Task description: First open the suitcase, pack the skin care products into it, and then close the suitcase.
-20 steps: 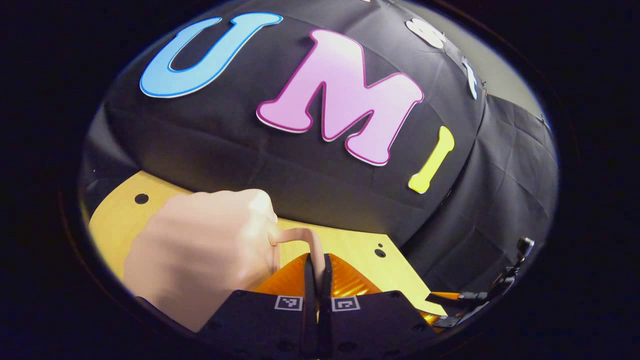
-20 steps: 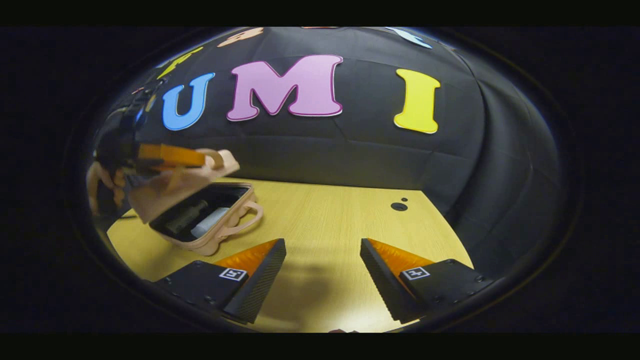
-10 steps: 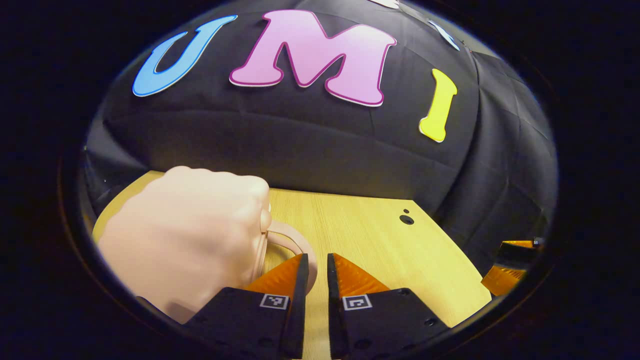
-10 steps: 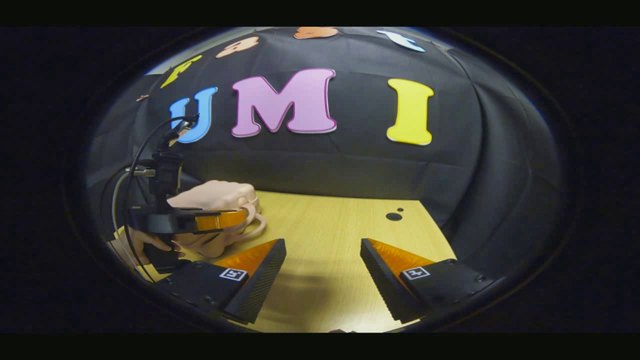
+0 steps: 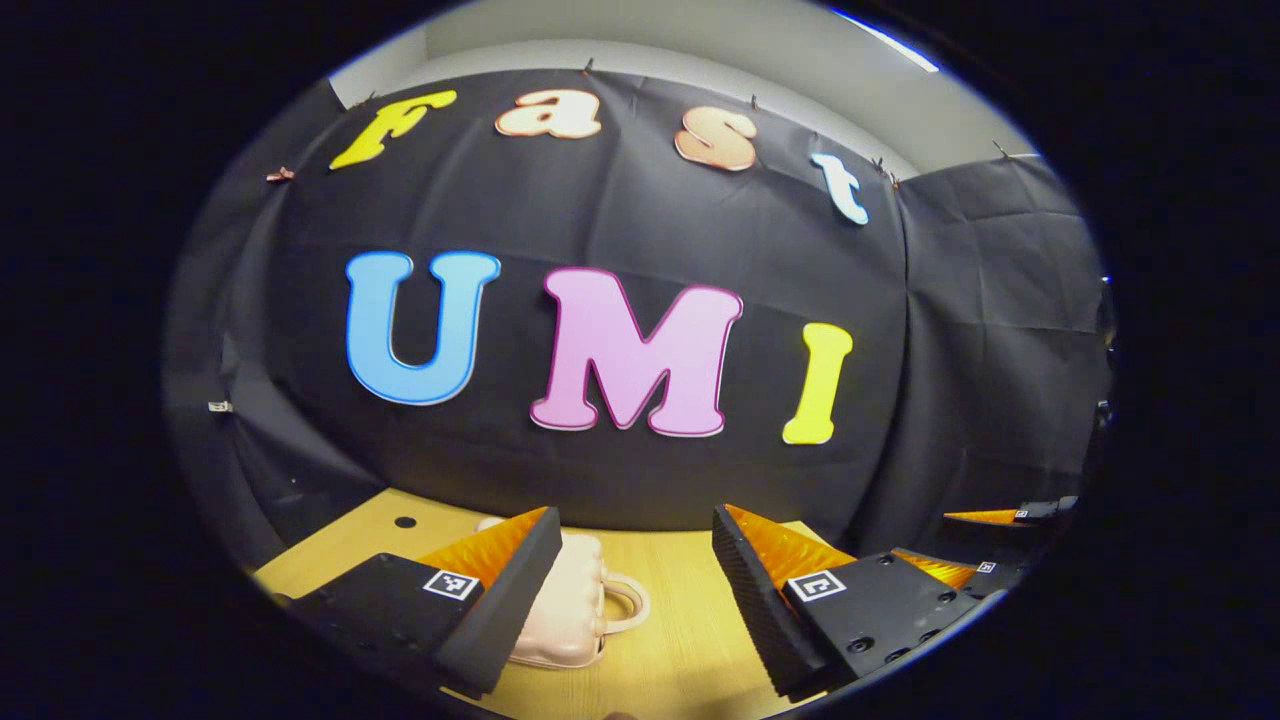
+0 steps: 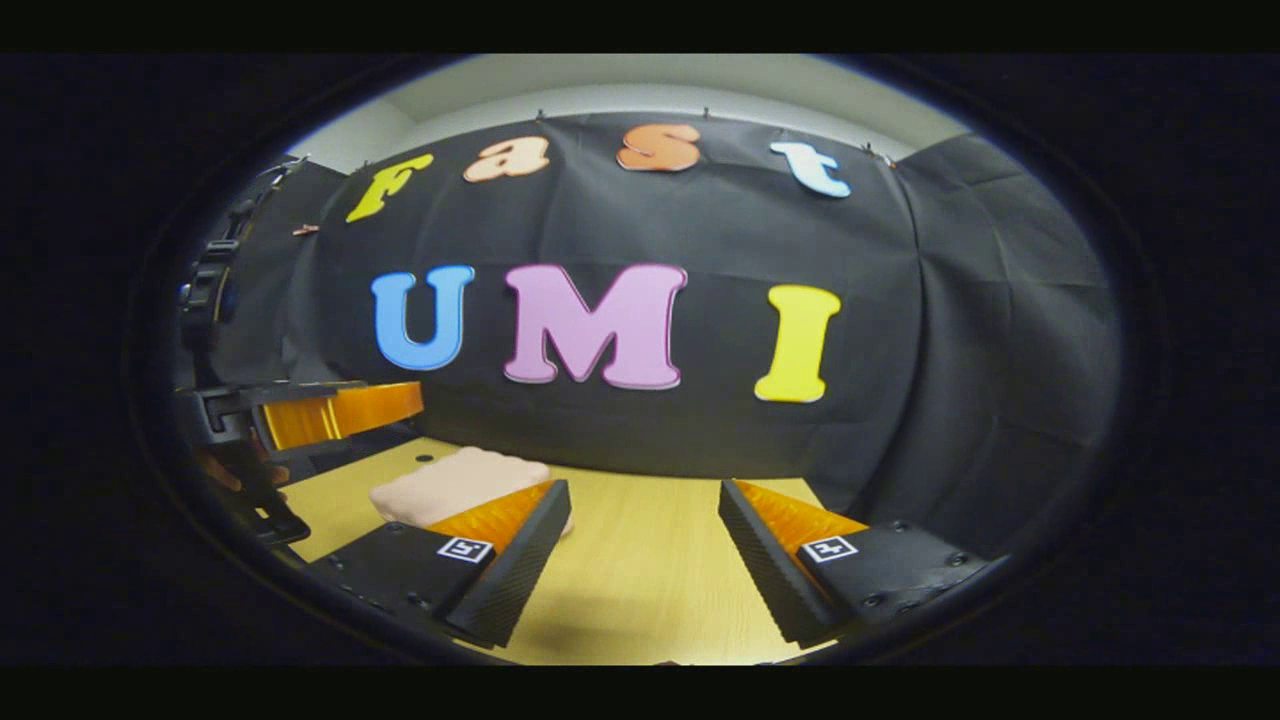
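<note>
Suitcase (image 5: pixel 560 615) sat lid-down on the desk (image 5: pixel 680 650), a small peach-pink case with a lumpy quilted top and a loop handle poking out to the right. Left gripper (image 5: pixel 630 590) hung above it with jaws spread wide, pinching nothing. Right gripper (image 6: pixel 640 560) was over bare desk to the right of the case, jaws spread too. Biggest risk, I reckoned: the lid looked down but maybe not latched, hard to tell from this angle, so a bump from either gripper could pop it or slide the light case along the desk.
</note>
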Demonstrator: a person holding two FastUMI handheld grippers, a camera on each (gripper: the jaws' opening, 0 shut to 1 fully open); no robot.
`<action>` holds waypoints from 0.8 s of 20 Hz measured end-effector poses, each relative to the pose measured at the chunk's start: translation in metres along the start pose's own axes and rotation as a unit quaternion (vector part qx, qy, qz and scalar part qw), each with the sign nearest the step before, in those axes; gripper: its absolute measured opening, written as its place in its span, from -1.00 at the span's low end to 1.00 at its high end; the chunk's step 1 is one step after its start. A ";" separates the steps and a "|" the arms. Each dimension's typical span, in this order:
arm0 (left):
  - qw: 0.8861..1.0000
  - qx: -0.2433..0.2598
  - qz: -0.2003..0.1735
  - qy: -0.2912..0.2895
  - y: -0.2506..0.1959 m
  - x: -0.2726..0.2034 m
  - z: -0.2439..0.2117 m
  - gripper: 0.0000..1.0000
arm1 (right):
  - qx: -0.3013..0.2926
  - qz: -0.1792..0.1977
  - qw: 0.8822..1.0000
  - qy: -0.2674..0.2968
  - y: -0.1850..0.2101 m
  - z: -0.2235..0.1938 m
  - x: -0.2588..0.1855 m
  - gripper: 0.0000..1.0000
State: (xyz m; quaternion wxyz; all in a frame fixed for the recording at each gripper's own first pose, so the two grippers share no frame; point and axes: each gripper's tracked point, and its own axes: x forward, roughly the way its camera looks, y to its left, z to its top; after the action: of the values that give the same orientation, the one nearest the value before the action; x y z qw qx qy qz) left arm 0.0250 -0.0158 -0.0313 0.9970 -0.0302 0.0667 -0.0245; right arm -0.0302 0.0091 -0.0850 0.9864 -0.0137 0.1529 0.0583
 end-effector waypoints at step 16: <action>0.996 0.013 0.052 -0.069 0.047 -0.159 0.013 0.92 | 0.021 -0.047 0.994 -0.101 0.021 0.051 -0.104 0.91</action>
State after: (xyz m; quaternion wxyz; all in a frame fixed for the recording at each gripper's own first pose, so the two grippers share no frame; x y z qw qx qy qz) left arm -0.1289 0.0401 -0.0008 0.9995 -0.0149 -0.0009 0.0289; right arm -0.1156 0.0212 -0.0050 0.9985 0.0056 0.0531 0.0098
